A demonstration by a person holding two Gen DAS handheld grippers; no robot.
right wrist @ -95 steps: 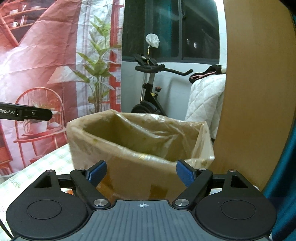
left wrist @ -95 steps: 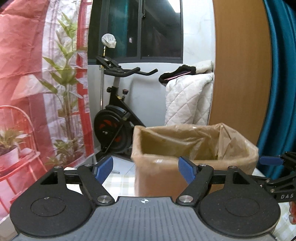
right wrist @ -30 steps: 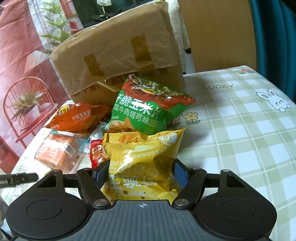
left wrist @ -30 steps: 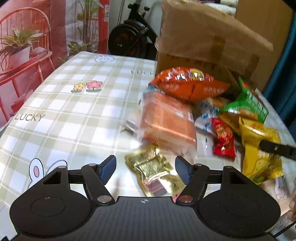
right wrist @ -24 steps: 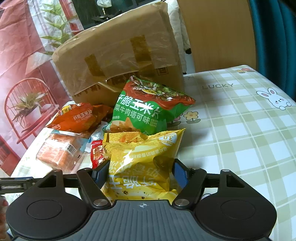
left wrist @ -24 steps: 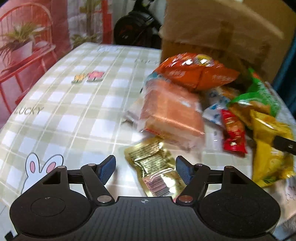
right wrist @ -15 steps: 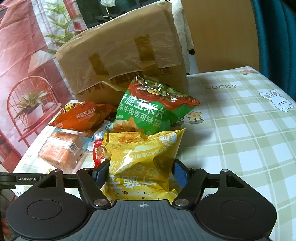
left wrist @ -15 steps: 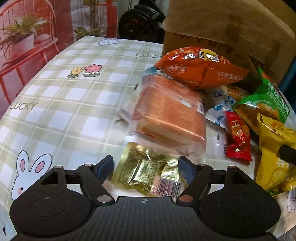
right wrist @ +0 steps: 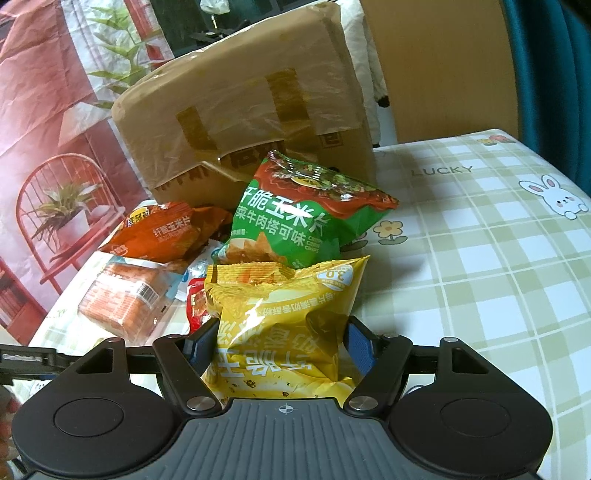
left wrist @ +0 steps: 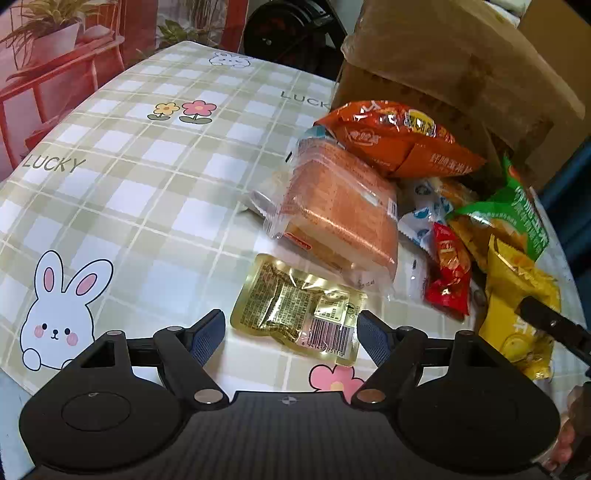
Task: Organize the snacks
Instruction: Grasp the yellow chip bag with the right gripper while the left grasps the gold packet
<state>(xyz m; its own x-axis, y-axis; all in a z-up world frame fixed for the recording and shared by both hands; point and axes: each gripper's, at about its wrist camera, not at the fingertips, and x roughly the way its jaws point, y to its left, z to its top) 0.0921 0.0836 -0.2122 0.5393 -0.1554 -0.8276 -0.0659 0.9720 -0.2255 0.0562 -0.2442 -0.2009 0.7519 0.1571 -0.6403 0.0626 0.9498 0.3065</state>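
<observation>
A pile of snacks lies on the checked tablecloth (left wrist: 155, 206) in front of a cardboard box (right wrist: 251, 122) lined with plastic. My left gripper (left wrist: 291, 332) is open, its blue pads on either side of a flat gold foil packet (left wrist: 299, 306). Beyond it lie a bread pack (left wrist: 340, 210), an orange chip bag (left wrist: 399, 140), a small red packet (left wrist: 448, 273) and a green chip bag (left wrist: 509, 221). My right gripper (right wrist: 280, 343) is open around a yellow chip bag (right wrist: 280, 317), fingers at its sides. The green bag (right wrist: 306, 221) lies behind it.
The right gripper's finger (left wrist: 554, 325) shows at the right edge of the left wrist view, over the yellow bag (left wrist: 517, 302). An exercise bike (left wrist: 288, 26) and a red printed backdrop (right wrist: 48, 110) stand behind the table. A wooden panel (right wrist: 439, 62) is at the back right.
Both grippers dropped from facing the box opening to the snack pile. In the last second the left gripper has closed in on the gold packet. The right gripper stays around the yellow bag.
</observation>
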